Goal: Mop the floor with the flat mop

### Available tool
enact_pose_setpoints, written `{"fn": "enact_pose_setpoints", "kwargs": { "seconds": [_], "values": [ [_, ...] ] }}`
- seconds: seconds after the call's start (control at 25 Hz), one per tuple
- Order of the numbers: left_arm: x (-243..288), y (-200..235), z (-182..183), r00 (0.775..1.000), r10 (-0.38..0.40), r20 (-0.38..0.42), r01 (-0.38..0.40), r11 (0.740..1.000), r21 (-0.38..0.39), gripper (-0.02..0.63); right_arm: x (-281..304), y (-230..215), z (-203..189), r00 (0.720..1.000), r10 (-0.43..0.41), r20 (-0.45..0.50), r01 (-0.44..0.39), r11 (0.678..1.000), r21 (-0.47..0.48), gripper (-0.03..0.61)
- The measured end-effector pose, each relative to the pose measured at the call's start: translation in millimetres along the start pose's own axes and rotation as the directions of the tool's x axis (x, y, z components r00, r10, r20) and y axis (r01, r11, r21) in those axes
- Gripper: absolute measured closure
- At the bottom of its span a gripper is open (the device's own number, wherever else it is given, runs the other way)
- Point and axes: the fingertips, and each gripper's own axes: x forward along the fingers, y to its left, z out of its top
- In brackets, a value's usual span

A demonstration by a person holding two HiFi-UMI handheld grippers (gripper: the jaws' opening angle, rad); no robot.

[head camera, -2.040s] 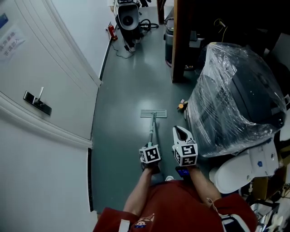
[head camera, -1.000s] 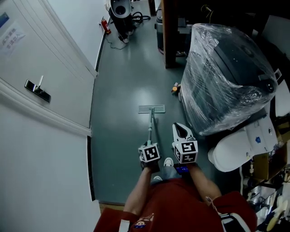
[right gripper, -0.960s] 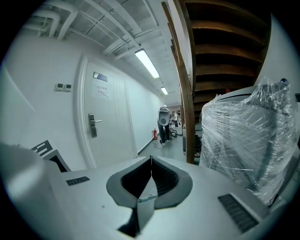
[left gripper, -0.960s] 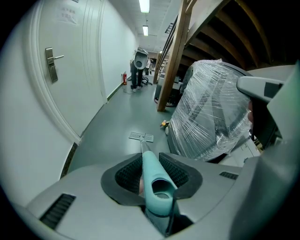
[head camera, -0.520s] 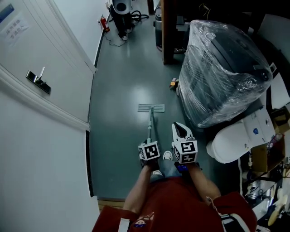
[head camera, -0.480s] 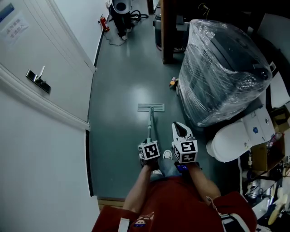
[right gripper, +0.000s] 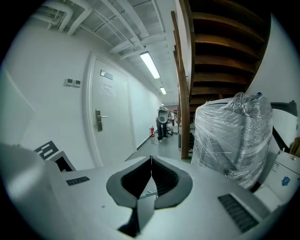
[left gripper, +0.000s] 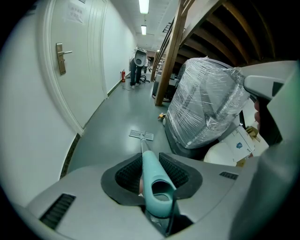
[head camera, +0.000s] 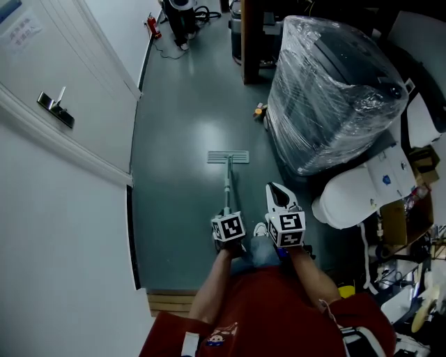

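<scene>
The flat mop lies with its pale head (head camera: 228, 157) flat on the grey-green floor (head camera: 174, 181), and its thin pole (head camera: 226, 188) runs back toward me. My left gripper (head camera: 225, 213) is shut on the teal handle end (left gripper: 154, 180), which sits between the ribbed pads (left gripper: 127, 174). The mop head (left gripper: 141, 135) shows farther down the corridor in the left gripper view. My right gripper (head camera: 277, 190) hangs beside the pole on its right, apart from it. Its jaws meet at the tips (right gripper: 151, 159) with nothing between them.
A large plastic-wrapped bulk (head camera: 327, 84) crowds the right side, with a white device (head camera: 362, 195) below it. A small orange object (head camera: 259, 110) lies at its foot. The white door (head camera: 70, 77) and wall line the left. A wooden post (head camera: 249, 35) and a machine (head camera: 178, 10) stand far ahead.
The person has stepped backward along the corridor. The mop head has been drawn back with them, away from the orange object. Both grippers keep their hold and spacing.
</scene>
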Motion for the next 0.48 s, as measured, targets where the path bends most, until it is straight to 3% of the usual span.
{"fn": "enact_pose_setpoints", "kwargs": {
  "seconds": [0.48],
  "values": [
    [-42.6, -47.9, -82.4, 0.999, 0.048, 0.021, -0.047, 0.997, -0.068, 0.488, -81.5, -13.1, -32.0, 0.994, 0.106, 0.012, -0.106, 0.994, -0.029, 0.558]
  ]
}}
